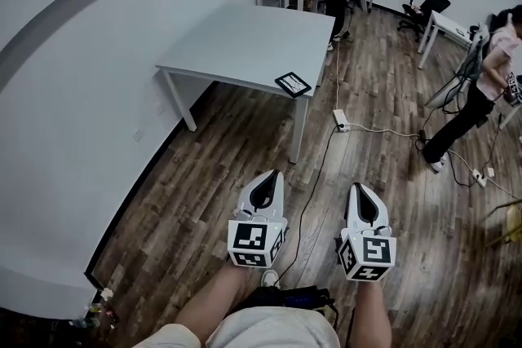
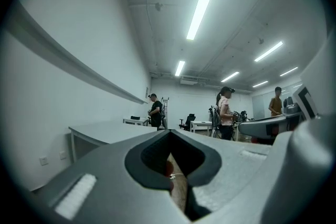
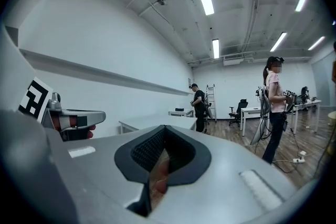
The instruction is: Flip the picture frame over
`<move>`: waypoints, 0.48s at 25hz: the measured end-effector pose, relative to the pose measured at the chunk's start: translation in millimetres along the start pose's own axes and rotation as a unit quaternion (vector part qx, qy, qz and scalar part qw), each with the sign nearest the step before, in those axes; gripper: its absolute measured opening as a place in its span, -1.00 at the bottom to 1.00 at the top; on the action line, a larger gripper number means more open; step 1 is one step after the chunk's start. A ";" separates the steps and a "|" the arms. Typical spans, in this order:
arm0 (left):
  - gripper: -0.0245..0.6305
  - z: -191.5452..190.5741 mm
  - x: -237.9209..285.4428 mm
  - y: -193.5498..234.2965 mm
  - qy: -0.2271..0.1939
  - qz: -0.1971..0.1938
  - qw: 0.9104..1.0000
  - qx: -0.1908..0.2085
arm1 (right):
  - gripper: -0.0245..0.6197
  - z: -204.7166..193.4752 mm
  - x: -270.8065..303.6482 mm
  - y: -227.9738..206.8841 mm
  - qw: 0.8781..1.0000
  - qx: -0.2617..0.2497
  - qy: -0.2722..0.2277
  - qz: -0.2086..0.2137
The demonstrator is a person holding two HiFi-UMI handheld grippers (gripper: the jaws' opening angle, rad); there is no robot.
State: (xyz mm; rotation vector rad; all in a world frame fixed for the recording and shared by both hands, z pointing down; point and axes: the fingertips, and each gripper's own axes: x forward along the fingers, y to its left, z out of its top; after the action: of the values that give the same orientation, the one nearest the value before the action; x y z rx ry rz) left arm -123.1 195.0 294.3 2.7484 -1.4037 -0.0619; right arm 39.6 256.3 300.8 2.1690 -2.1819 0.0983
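Wooden floor (image 1: 204, 200) surrounds a grey table (image 1: 236, 41) bearing the picture frame (image 1: 293, 84).

My gripper (image 3: 166, 129): jaws pressed together at tips, empty. Left gripper (image 3: 97, 116) pokes in at far left w/ white table (image 3: 149, 122) beyond it. Person in black (image 3: 199, 107) stands behind table, person in pink (image 3: 273, 113) at rt.

White L tool (image 1: 273, 174), R tool (image 1: 357, 187) w/ b&w marker cubes (image 1: 255, 244) (black-lined)

left gripper (image 1: 267, 182): held low in front, pointed forward, jaws pressed together, nothing gripped | right gripper (image 1: 360, 193): held just beside it, pointed forward, jaws pressed together, nothing gripped | left arm (image 1: 214, 301), right arm (image 1: 373, 315): stretched forward
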 end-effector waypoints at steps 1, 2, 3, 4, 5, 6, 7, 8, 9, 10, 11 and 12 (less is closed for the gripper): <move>-0.92 0.7 4.7 8.9 0.001 0.000 1.000 0.000 | -0.84 0.5 8.9 3.9 1.000 -0.001 0.000 0.000; -0.92 1.5 9.2 17.3 0.002 0.000 1.000 0.001 | -0.84 1.1 17.3 7.4 1.000 -0.001 0.001 -0.002; -0.92 2.0 13.5 24.4 0.003 -0.001 1.000 0.001 | -0.84 1.8 24.8 10.0 1.000 0.000 0.001 -0.003; -0.92 2.1 18.0 30.2 0.004 -0.002 1.000 0.001 | -0.84 2.5 31.2 11.4 1.000 0.000 0.002 -0.005; -0.92 2.2 22.7 35.0 0.004 -0.003 1.000 0.001 | -0.84 3.0 37.1 11.8 1.000 0.000 0.003 -0.007; -0.92 2.3 27.5 39.3 0.005 -0.004 1.000 0.000 | -0.84 3.7 42.6 11.8 1.000 0.001 0.003 -0.008; -0.92 2.5 32.1 43.2 0.005 -0.004 1.000 -0.001 | -0.84 4.3 47.7 11.6 1.000 0.001 0.003 -0.009; -0.92 2.6 36.5 46.6 0.005 -0.005 1.000 -0.002 | -0.84 4.8 52.4 11.4 1.000 0.001 0.003 -0.010; -0.92 2.3 40.8 49.3 0.005 -0.006 1.000 -0.002 | -0.84 5.0 56.8 10.9 1.000 0.000 0.003 -0.011; -0.92 1.5 45.2 51.1 0.006 -0.007 1.000 -0.003 | -0.84 4.8 60.7 10.0 1.000 0.000 0.003 -0.012; -0.92 0.1 49.5 52.1 0.006 -0.009 1.000 -0.003 | -0.84 4.1 64.1 8.6 1.000 0.000 0.003 -0.013; -0.92 -1.4 53.9 52.4 0.007 -0.011 1.000 -0.003 | -0.84 3.2 67.4 6.8 1.000 0.000 0.003 -0.014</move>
State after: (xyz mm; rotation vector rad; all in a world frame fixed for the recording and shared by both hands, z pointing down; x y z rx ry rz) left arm -133.7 120.7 298.7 2.7543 -1.3691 -0.0466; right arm 32.4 188.9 303.8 2.1963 -2.1468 0.1035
